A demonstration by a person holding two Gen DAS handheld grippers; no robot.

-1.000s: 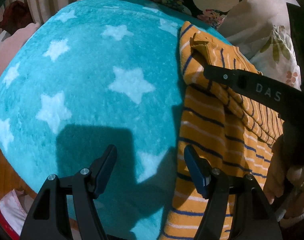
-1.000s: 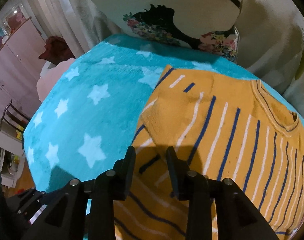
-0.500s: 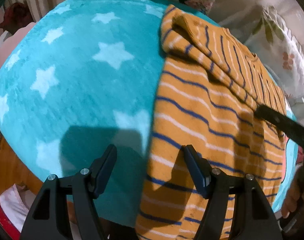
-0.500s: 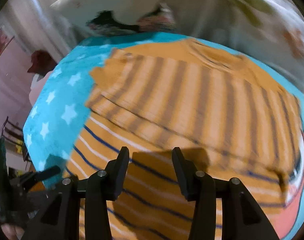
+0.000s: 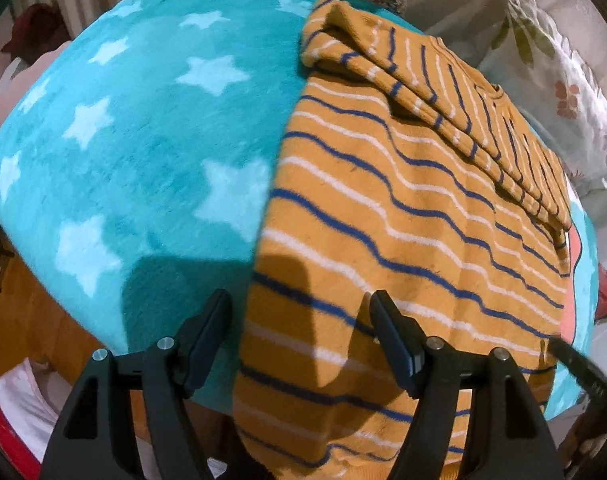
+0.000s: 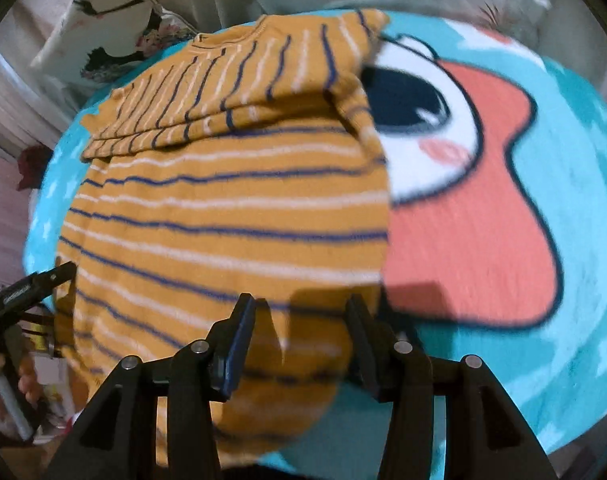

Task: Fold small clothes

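Left tongs (image 5: 299, 334) hovering with jaws opening, nothing gripped, straddling the near left edge of the orange striped sweater (image 5: 403, 220). Right tongs (image 6: 299, 332) likewise opening and empty, poised above the sweater's near right corner. Sweater lying flat on the teal star blanket (image 5: 143, 140), sleeves folded across its far end, cartoon face (image 6: 463, 184) showing beside its right edge.

One striped orange garment (image 5: 403, 216), centre; one turquoise star blanket (image 5: 143, 140), nine o'clock; two floral pillows (image 5: 551, 92), two o'clock.
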